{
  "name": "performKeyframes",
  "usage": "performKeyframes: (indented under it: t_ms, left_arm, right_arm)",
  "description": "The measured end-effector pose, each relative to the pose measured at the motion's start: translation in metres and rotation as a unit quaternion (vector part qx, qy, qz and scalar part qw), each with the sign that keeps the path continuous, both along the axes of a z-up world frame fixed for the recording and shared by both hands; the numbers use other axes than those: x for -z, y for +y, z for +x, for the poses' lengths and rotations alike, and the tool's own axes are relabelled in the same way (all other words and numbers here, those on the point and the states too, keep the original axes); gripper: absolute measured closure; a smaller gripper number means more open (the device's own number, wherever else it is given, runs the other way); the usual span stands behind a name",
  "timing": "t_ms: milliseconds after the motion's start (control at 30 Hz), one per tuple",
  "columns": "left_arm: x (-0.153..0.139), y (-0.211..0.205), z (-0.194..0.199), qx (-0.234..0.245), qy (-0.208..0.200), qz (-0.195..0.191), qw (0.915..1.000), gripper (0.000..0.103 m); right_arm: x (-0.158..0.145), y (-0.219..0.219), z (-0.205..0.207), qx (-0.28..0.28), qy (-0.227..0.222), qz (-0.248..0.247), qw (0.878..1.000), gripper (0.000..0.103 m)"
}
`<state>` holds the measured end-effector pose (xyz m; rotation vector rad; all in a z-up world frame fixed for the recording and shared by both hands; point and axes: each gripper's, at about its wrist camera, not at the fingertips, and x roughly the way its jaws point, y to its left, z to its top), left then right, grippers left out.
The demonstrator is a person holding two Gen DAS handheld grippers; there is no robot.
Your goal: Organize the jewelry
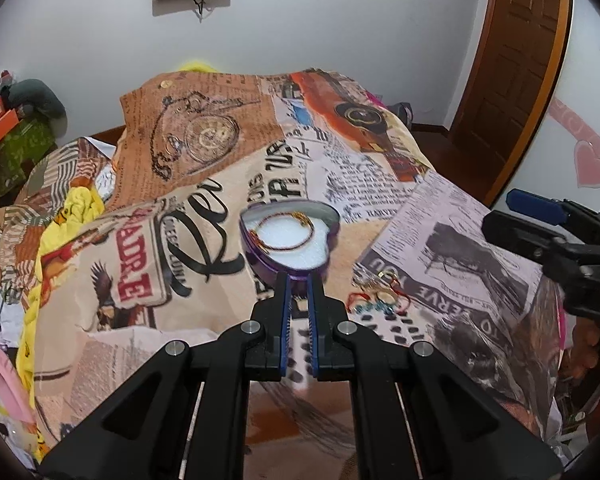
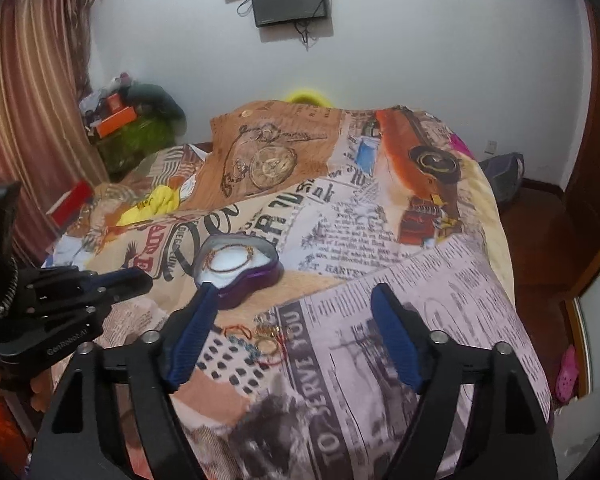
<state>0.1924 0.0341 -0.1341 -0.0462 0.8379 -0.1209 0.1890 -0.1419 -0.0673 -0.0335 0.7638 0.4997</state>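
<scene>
Bed (image 2: pixel 400 240) under newsprint quilt: left gripper (image 1: pixel 298 280) nearly clenched at heart box (image 1: pixel 288 236); right gripper (image 2: pixel 292 336) spread wide above light, tangly bracelets (image 2: pixel 260 336) — pinch one strand.

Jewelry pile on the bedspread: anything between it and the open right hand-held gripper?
Nothing visible. The jewelry pile lies loose on the bedspread just ahead of the right hand-held gripper, whose jaws stand wide apart. The heart-shaped box sits beyond the pile, its near tip held by the left hand-held gripper.
</scene>
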Motion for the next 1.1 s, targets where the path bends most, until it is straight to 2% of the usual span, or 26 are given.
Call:
performKeyframes:
  t_ms: [133, 267, 367, 500, 733, 767, 900, 1033, 1100]
  left_arm:
    - [0.009, -0.008, -0.003, 0.006, 0.011, 0.0, 0.9999, 0.097]
    - [0.019, -0.015, -0.001, 0.012, 0.024, -0.003, 0.9997, 0.097]
    - [0.024, -0.018, 0.001, 0.015, 0.03, -0.003, 0.9994, 0.097]
    - [0.034, -0.022, 0.007, 0.025, 0.044, -0.007, 0.9987, 0.097]
    - [0.049, -0.029, 0.019, 0.043, 0.064, -0.007, 0.997, 0.096]
    - [0.052, -0.03, 0.021, 0.046, 0.068, -0.008, 0.9966, 0.095]
    - [0.057, -0.033, 0.027, 0.052, 0.067, -0.005, 0.9964, 0.069]
    - [0.06, -0.036, 0.034, 0.062, 0.068, -0.007, 0.9957, 0.067]
    - [0.064, -0.037, 0.04, 0.063, 0.075, -0.013, 0.9951, 0.067]
  right_arm:
    - [0.009, -0.008, 0.003, 0.01, 0.029, 0.001, 1.0, 0.026]
    - [0.021, -0.015, 0.006, 0.026, 0.04, -0.007, 0.999, 0.026]
    - [0.029, -0.021, 0.008, 0.036, 0.036, -0.015, 0.999, 0.026]
    - [0.035, -0.023, 0.008, 0.056, 0.01, -0.052, 0.997, 0.026]
    - [0.048, -0.017, 0.01, 0.015, 0.009, -0.078, 0.997, 0.026]
    - [0.05, -0.016, 0.011, 0.008, 0.011, -0.074, 0.997, 0.026]
    - [0.055, -0.014, 0.014, -0.01, 0.031, -0.056, 0.998, 0.026]
    - [0.06, -0.01, 0.016, -0.024, 0.035, -0.053, 0.998, 0.028]
    - [0.062, -0.006, 0.017, -0.032, 0.039, -0.051, 0.997, 0.035]
